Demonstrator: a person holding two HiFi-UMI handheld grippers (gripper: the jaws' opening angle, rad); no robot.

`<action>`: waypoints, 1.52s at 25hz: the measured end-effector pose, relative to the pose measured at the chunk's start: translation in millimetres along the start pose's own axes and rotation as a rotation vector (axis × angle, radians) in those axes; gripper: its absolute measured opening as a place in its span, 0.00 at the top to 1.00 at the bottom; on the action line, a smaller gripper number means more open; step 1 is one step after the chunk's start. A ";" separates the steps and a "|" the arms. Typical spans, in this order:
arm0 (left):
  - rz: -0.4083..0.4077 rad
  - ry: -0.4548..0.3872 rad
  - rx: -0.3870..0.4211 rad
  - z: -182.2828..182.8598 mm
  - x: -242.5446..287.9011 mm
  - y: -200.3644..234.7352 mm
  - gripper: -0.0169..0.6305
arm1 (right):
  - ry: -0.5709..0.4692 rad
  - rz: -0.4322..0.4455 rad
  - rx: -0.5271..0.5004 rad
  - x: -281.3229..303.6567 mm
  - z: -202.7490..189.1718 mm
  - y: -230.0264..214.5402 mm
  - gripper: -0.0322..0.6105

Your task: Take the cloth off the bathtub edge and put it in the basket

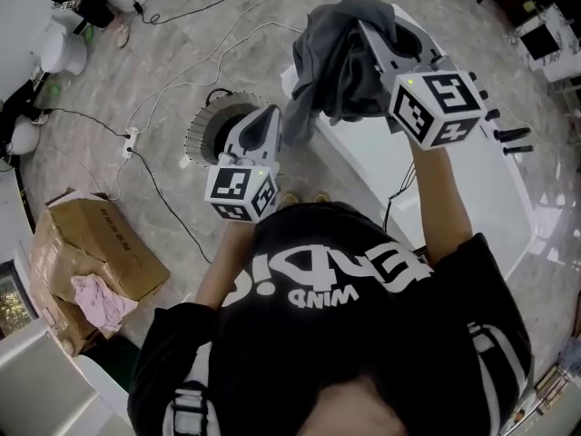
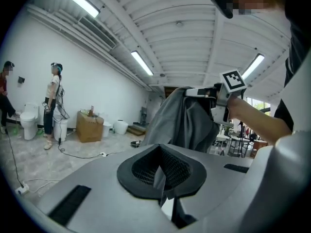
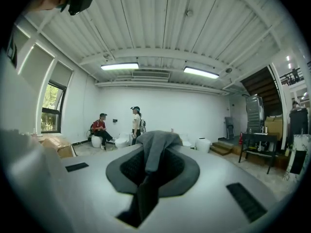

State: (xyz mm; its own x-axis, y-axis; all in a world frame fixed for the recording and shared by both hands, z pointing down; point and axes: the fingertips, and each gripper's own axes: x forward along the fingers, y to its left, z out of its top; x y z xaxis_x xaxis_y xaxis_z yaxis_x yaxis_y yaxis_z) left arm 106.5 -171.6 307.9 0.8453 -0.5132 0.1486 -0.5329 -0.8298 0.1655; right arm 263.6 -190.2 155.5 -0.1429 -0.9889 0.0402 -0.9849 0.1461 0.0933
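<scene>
Head view: cloth (image 1: 331, 62) is clear of the bathtub (image 1: 454, 198), hanging in the air at 12 o'clock.
The right gripper (image 1: 363, 34) is clamped on its top fold. The left gripper (image 1: 270, 116) has its jaws nearly together with a grey sliver in the seam, can't tell if that's cloth. The basket (image 1: 207, 130) is on the floor at 10 o'clock.

We see the cloth (image 1: 338, 57) hanging from the right gripper (image 1: 368, 30) over the bathtub (image 1: 454, 189). The left gripper (image 1: 270, 118) sits just left of it (near its lower edge). The basket (image 1: 201, 133) stands on the floor (image 1: 182, 53) left of the bathtub, and 1 cardboard box (image 1: 95, 248) lies further left, nearer us.
</scene>
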 end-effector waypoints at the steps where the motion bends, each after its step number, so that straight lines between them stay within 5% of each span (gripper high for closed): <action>1: 0.005 -0.007 0.003 3.1 -2.6 -0.5 0.96 | -0.013 0.005 -0.004 1.4 7.8 0.9 0.89; 11: 0.152 -0.038 -0.002 13.6 -43.0 15.8 0.96 | -0.075 0.171 -0.018 41.4 37.2 49.0 0.89; 24: 0.412 -0.059 -0.049 6.9 -129.3 89.0 0.96 | -0.074 0.435 0.011 127.5 39.3 175.8 0.89; 38: 0.461 -0.063 -0.062 3.2 -200.2 170.9 0.96 | -0.050 0.490 0.023 189.4 35.1 285.0 0.89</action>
State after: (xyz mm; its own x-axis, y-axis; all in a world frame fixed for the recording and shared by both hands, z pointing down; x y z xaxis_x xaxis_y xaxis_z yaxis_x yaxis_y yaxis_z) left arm -153.7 -211.4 303.3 0.5195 -0.8391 0.1615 -0.8531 -0.4985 0.1539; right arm -47.6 -336.9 154.8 -0.5936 -0.8043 0.0263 -0.8026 0.5941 0.0533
